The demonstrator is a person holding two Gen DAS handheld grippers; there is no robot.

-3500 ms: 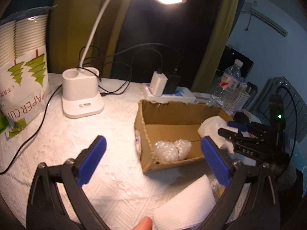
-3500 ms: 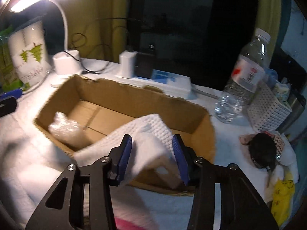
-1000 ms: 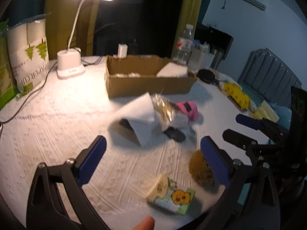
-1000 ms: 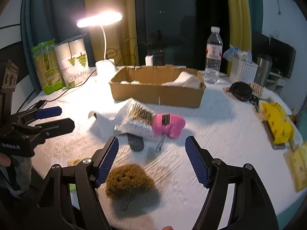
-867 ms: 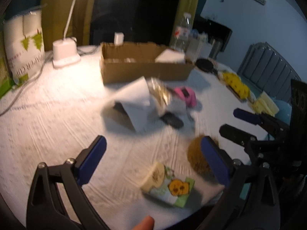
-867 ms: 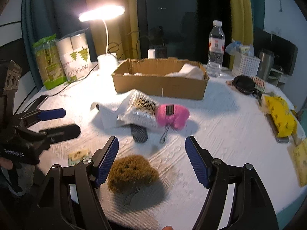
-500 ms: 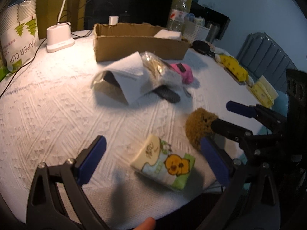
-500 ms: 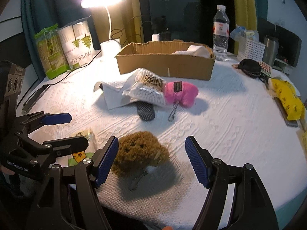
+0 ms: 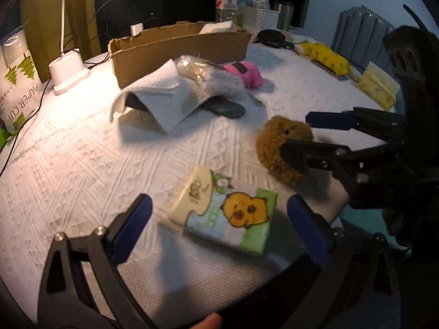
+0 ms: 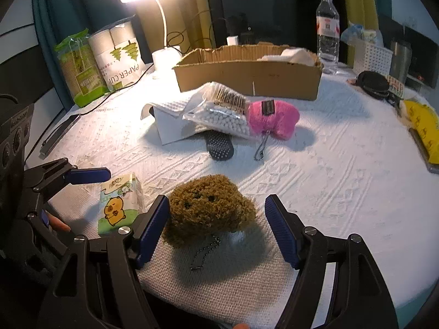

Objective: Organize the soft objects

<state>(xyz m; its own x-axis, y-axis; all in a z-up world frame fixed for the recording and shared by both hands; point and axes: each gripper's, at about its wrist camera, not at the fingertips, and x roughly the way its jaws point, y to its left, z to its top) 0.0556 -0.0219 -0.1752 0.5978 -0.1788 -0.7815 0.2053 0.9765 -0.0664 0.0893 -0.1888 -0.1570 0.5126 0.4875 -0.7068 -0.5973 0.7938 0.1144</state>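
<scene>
Right gripper [image 10: 215, 227] spread wide, blue pads either side of the brown plush [image 10: 207, 208], not pressing it, plush flat on the white tablecloth [image 10: 343, 170] near the table's front edge with its ball chain [image 10: 205, 252] trailing toward the camera. Left gripper [image 9: 219, 224] equally wide open, straddling the tissue pack [image 9: 225, 209] with the yellow cartoon animal, pads clear of it, pack lying just left of the brown plush. Farther back from the plush: dark sock [image 10: 219, 144], bag of white beads [image 10: 222, 112] leaning on a folded paper towel [image 10: 170, 120], pink plush [image 10: 274, 118] touching the bag. Behind that cluster, cardboard box [image 10: 247, 74] with a white cloth [image 10: 296, 53] inside at its right end. Desk lamp [image 10: 164, 52] lit, left of the box.
</scene>
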